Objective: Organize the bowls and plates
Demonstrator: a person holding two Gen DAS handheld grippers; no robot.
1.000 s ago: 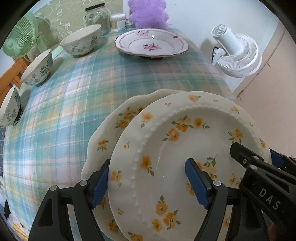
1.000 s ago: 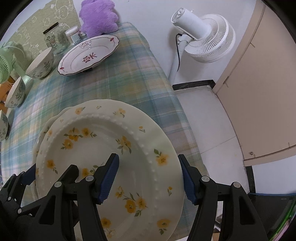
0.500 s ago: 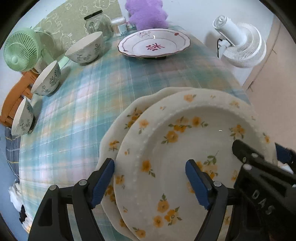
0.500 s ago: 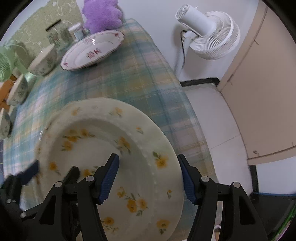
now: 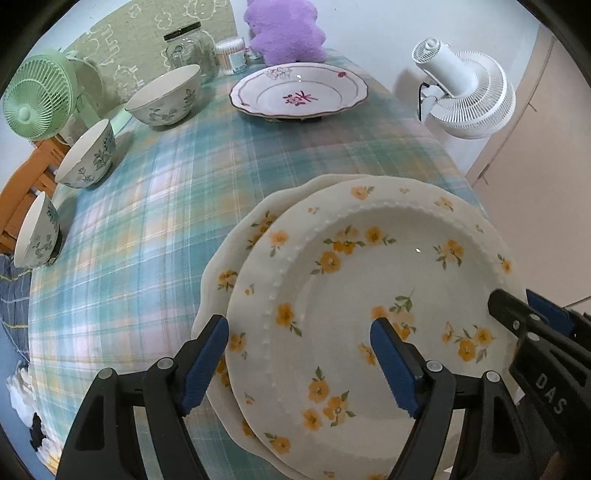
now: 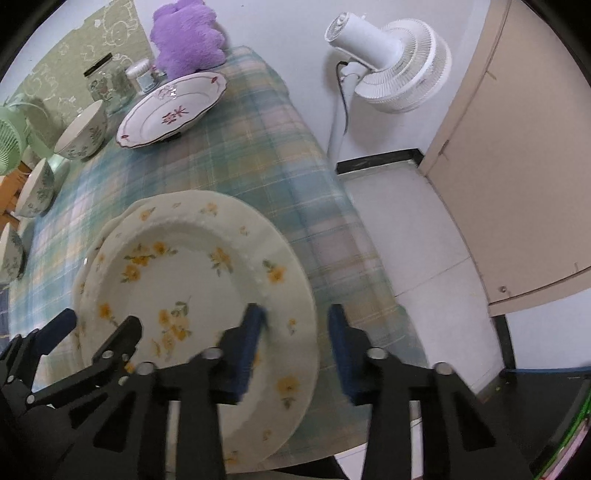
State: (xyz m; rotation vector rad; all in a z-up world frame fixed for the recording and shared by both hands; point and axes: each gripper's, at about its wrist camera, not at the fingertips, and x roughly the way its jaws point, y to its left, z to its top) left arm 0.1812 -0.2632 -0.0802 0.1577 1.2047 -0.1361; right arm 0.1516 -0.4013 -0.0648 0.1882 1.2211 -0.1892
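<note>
Two cream plates with yellow flowers are stacked at the near edge of the table, the beaded top plate (image 5: 351,288) (image 6: 184,280) on a scalloped lower plate (image 5: 236,258). My left gripper (image 5: 299,354) is open. One of its fingers is over the lower plate's rim and the other over the top plate's well. My right gripper (image 6: 297,325) is closing with the top plate's right rim between its jaws; one pad is above the rim, the other just off the plate's edge. I see no pad pressing on it.
A pink-flowered plate (image 5: 299,92) sits at the far side. Three floral bowls (image 5: 166,96) (image 5: 86,155) (image 5: 37,232) line the left edge. A glass jar (image 5: 192,48), a purple plush (image 5: 284,29) and a green fan (image 5: 37,96) stand behind. A white fan (image 6: 388,62) stands on the floor to the right.
My right gripper's jaws have drawn much closer together around the top plate's right rim. The left gripper stays open over the plates' left side.
</note>
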